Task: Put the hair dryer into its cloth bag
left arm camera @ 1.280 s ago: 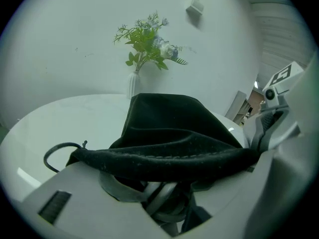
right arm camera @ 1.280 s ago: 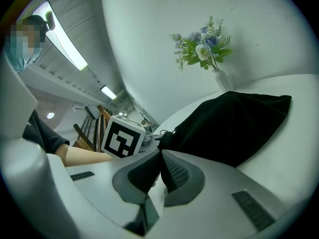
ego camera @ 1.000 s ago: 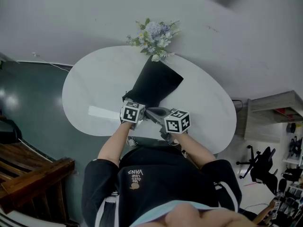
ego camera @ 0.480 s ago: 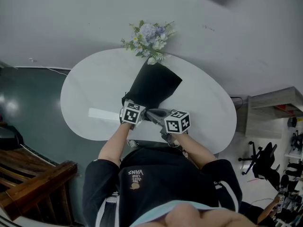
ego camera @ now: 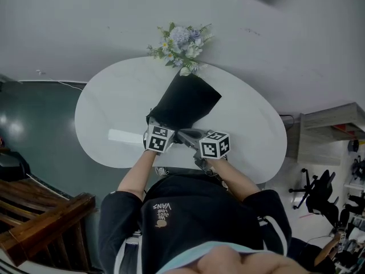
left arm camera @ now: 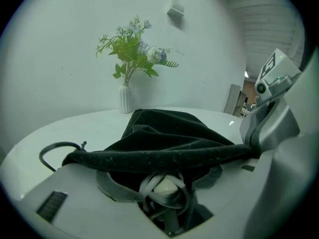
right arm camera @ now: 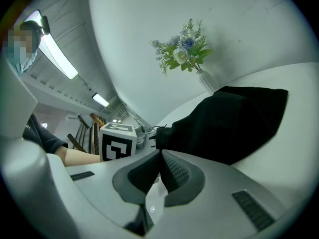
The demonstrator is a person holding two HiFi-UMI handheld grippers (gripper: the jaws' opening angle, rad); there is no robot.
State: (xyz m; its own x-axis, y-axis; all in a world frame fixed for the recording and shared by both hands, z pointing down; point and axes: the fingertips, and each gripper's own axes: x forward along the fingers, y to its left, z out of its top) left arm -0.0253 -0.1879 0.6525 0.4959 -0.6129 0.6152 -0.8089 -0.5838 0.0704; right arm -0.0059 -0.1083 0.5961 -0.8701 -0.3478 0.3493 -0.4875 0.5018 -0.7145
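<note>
The black cloth bag (ego camera: 185, 103) lies on the white oval table (ego camera: 114, 101) with its mouth toward me. My left gripper (ego camera: 162, 125) is at the mouth's left side. Its jaws (left arm camera: 164, 176) stand wide and are opening. The bag's hem (left arm camera: 164, 156) crosses between them, and below it I see grey cord loops round a pale part of the hair dryer (left arm camera: 164, 187), clear of the pads. My right gripper (ego camera: 185, 136) is shut on the hem's right end (right arm camera: 160, 142). The rest of the dryer is hidden in the bag (right arm camera: 234, 118).
A white vase of flowers (ego camera: 179, 41) stands at the table's far edge behind the bag. A pale strip (ego camera: 125, 136) lies on the table left of the left gripper. A dark cable loop (left arm camera: 50, 151) lies left of the bag's mouth. Wooden stairs (ego camera: 34, 210) lie at lower left.
The left gripper has rolled slightly at the bag's mouth. The bag and the right gripper stay where they were.
</note>
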